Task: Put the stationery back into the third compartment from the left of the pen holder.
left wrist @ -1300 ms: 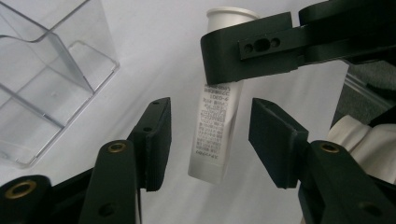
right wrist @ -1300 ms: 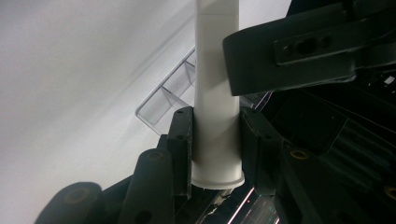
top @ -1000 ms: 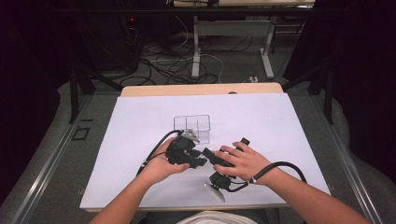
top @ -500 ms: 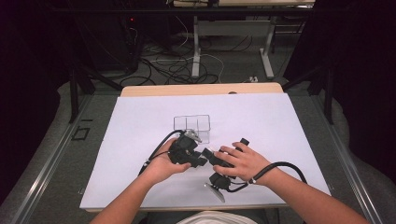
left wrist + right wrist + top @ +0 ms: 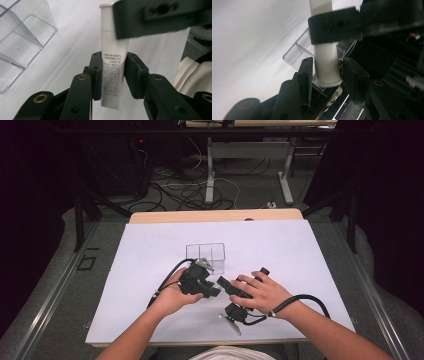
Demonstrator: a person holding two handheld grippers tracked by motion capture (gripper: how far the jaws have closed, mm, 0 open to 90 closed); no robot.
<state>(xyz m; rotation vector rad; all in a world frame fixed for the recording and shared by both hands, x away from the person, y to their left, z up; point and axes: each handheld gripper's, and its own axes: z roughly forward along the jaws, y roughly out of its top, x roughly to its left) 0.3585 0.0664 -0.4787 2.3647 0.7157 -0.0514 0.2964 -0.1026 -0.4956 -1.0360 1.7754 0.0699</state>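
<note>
Over a white table [image 5: 150, 250], I hold one small white tube [image 5: 113, 67] between my two grippers, just in front of a clear box [image 5: 206, 256]. My left gripper [image 5: 113, 75] pinches the tube's printed lower body, jaws narrow and pressed to both its sides. My right gripper [image 5: 327, 72] stands at the cap end, jaws flanking the cap, though I cannot tell whether they press on it yet. I judge this a hand-over or cap-twist in progress; next, one gripper must hold firm while the other lets go or turns. Count: one tube, one box, two grippers.
</note>
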